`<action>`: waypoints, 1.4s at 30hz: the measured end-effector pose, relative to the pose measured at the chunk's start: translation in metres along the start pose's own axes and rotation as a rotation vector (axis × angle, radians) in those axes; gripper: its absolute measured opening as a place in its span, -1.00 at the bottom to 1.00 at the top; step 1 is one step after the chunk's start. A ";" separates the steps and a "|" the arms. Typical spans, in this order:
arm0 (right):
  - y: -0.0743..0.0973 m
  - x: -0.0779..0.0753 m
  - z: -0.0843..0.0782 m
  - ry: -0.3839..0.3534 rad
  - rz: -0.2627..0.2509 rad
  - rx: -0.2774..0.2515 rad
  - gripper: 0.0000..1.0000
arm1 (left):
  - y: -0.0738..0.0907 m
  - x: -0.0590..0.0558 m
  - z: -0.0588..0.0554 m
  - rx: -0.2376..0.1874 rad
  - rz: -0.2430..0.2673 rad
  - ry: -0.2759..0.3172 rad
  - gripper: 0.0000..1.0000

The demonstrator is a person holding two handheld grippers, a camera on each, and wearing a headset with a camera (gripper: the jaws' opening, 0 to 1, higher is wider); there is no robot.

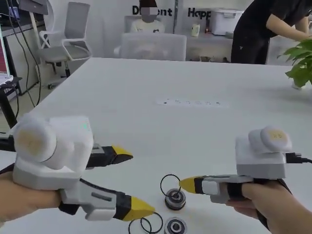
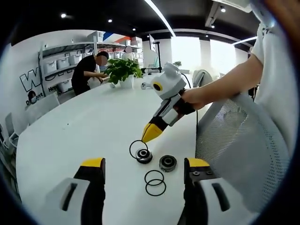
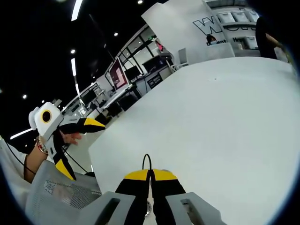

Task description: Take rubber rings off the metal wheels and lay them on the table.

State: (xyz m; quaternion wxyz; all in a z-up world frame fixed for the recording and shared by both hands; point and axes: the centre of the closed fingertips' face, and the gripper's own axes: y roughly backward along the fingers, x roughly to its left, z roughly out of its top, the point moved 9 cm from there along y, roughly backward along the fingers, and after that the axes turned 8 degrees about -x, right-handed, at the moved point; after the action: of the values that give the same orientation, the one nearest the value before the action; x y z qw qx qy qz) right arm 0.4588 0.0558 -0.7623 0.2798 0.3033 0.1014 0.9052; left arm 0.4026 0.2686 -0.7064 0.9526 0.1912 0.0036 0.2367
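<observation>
1. your right gripper is pinched shut on a black rubber ring. the ring stands up as a loop just above a metal wheel.
2. your left gripper has its jaws spread wide over the table, near the wheel.
3. a second wheel sits near the table's close edge, with two loose rings lying flat just beside it.
4. the white table stretches wide ahead of you. a potted plant stands at its far right, and a chair and a person are beyond.
</observation>
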 end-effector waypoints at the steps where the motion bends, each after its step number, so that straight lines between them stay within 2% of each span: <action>1: 0.000 0.001 0.000 0.001 0.002 0.001 -1.00 | 0.002 -0.001 -0.002 0.003 0.003 0.004 0.33; 4: 0.000 0.002 0.000 0.003 0.008 0.004 -1.00 | 0.011 -0.002 -0.007 0.008 0.030 0.023 0.39; 7: 0.000 0.005 0.001 0.005 0.020 0.002 -1.00 | 0.017 -0.004 -0.012 -0.023 0.062 0.056 0.41; 10: 0.000 0.007 0.001 0.007 0.028 0.003 -1.00 | 0.020 -0.008 -0.019 -0.034 0.068 0.076 0.46; 17: -0.002 0.011 0.001 0.014 0.045 0.014 -1.00 | 0.023 -0.021 -0.036 -0.002 0.069 0.105 0.55; 23: -0.003 0.016 -0.001 0.017 0.059 0.022 -1.00 | 0.027 -0.024 -0.044 -0.003 0.087 0.131 0.59; 31: -0.007 0.023 -0.004 0.018 0.088 0.043 -1.00 | 0.026 -0.028 -0.051 0.009 0.094 0.137 0.59; 36: -0.011 0.026 -0.011 0.031 0.098 0.081 -1.00 | 0.027 -0.027 -0.051 0.011 0.110 0.134 0.58; 42: -0.015 0.022 -0.019 0.044 0.083 0.130 -1.00 | 0.027 -0.029 -0.053 0.023 0.112 0.144 0.57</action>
State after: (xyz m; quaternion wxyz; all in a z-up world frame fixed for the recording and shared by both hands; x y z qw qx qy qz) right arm 0.4396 0.0807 -0.7719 0.2197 0.3048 0.1532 0.9140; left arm 0.3596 0.2965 -0.7481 0.9328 0.1846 0.0639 0.3029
